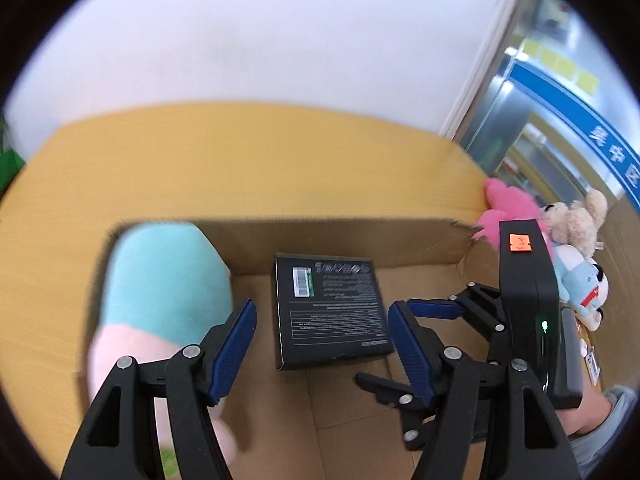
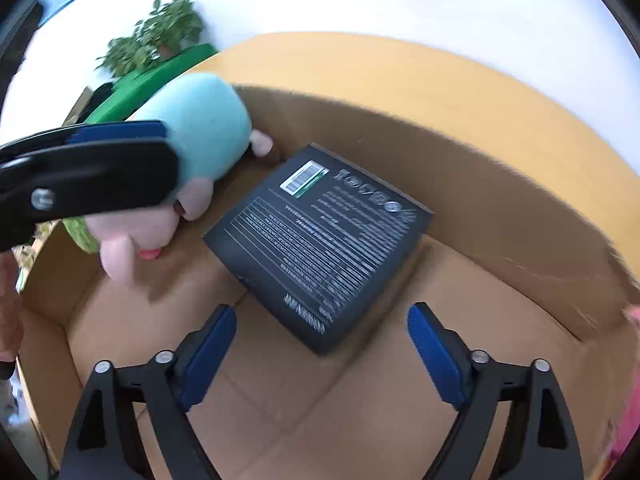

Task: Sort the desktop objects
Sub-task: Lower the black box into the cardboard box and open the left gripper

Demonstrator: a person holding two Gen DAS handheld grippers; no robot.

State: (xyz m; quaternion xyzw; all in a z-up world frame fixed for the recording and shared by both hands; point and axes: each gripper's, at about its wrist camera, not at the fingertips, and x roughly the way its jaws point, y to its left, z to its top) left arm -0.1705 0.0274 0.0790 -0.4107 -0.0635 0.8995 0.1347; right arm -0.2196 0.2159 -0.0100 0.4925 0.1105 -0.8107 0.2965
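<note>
The black box (image 2: 320, 246) lies flat on the floor of the open cardboard carton (image 2: 500, 184), printed side up with its barcode label toward the far wall, and nothing is touching it. Right beside it, in the carton's left corner, sits the teal and pink plush toy (image 2: 200, 132), leaning over the left wall with its pink limbs hanging toward the box. Over to the right tongs (image 2: 322, 346): jaws spread wide, blue pads on either side of the box's near corner but clear of it, nothing between them, released. The left tongs (image 1: 322, 344) hover above the same carton, blue pads apart and gripping nothing, the box showing in the gap beyond them and the plush just off the left finger. From the left wrist view the right tongs' black body, with an orange sticker and a small green light, crosses in from the right, a hand below it. Outside the carton's right wall a heap of soft toys (image 1: 576, 256) piles up, pink, beige and white-and-blue. The carton stands on a yellow counter (image 1: 240, 160), white wall behind, a potted plant (image 2: 160, 36) off to the far left.
</note>
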